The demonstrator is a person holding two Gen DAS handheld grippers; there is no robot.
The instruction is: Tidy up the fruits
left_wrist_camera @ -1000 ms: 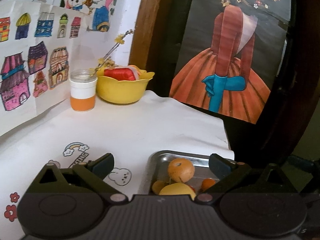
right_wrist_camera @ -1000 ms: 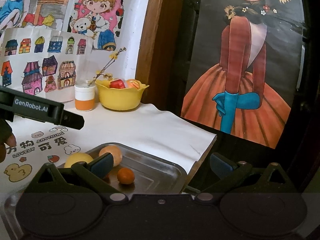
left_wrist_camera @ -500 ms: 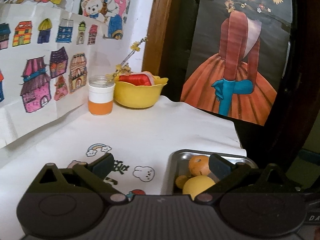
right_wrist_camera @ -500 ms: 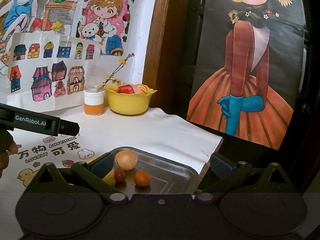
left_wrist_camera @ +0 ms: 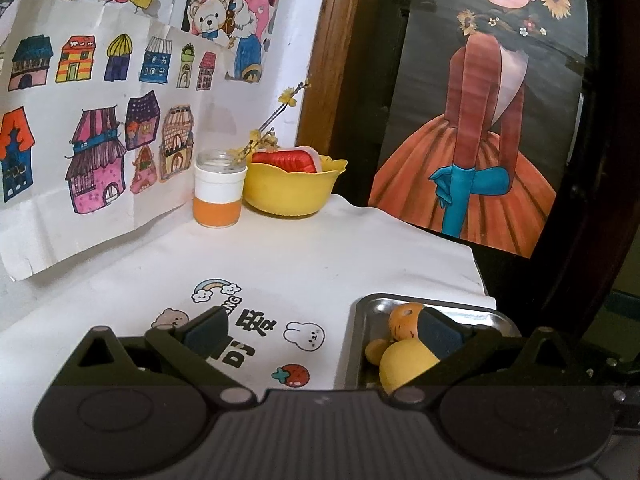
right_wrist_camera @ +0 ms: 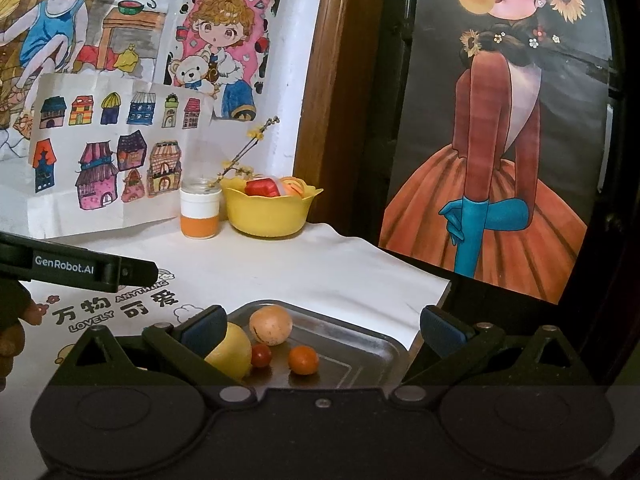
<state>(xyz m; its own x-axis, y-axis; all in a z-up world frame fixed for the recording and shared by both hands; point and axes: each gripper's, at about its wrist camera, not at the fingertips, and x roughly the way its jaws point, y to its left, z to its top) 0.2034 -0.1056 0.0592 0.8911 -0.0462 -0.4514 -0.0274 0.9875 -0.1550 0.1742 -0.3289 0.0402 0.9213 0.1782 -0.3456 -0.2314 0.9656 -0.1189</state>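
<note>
Both grippers hover low over the near table edge, jaws spread wide and empty: the left gripper (left_wrist_camera: pixel 322 330) above the printed white cloth (left_wrist_camera: pixel 280 264), the right gripper (right_wrist_camera: pixel 322 326) above the shiny rectangular metal tray (right_wrist_camera: pixel 360 344). In the tray lie a smooth yellow lemon (right_wrist_camera: pixel 232 350), a tan round fruit (right_wrist_camera: pixel 271 325), a small red tomato (right_wrist_camera: pixel 261 355) and a small orange (right_wrist_camera: pixel 303 360). A scalloped yellow plastic bowl (right_wrist_camera: pixel 268 212) stands at the far wall.
</note>
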